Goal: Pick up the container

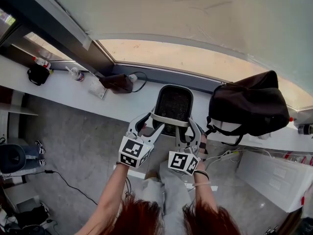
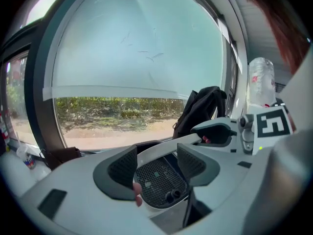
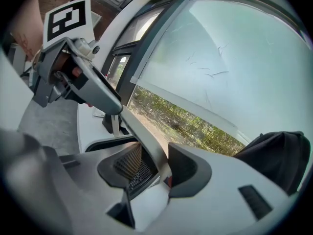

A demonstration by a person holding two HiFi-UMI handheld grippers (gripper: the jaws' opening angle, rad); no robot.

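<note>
Hair (image 1: 146,219) fills the bottom edge of the head view, with both forearms reaching forward from it. Beyond them, a wide window (image 1: 195,58) spans the scene, its upper part covered by a pale blind (image 1: 171,13). A long white ledge (image 1: 63,89) runs under the window above a grey floor (image 1: 83,151).

A black bag (image 1: 249,104) slumps on the right part of the ledge. Just left of it is the container (image 1: 173,104), a black tub with a mesh bottom and a pale grey handle (image 1: 168,120) arching across its near side. It is at the ledge's front edge, between the two tools. Whether it rests on the ledge or is clear of it, I cannot tell.

The left gripper (image 1: 142,126) comes in at the handle's left end and the right gripper (image 1: 188,129) at its right end. In the left gripper view the jaws stand wide, straddling the handle with the mesh showing beneath. In the right gripper view the jaws are also apart. The handle (image 3: 142,141) runs between them, close to one pad, with a gap at the other.

A dark pouch (image 1: 117,82) with a cable lies on the ledge left of the container. Further left stand two small bottles (image 1: 43,62).
</note>
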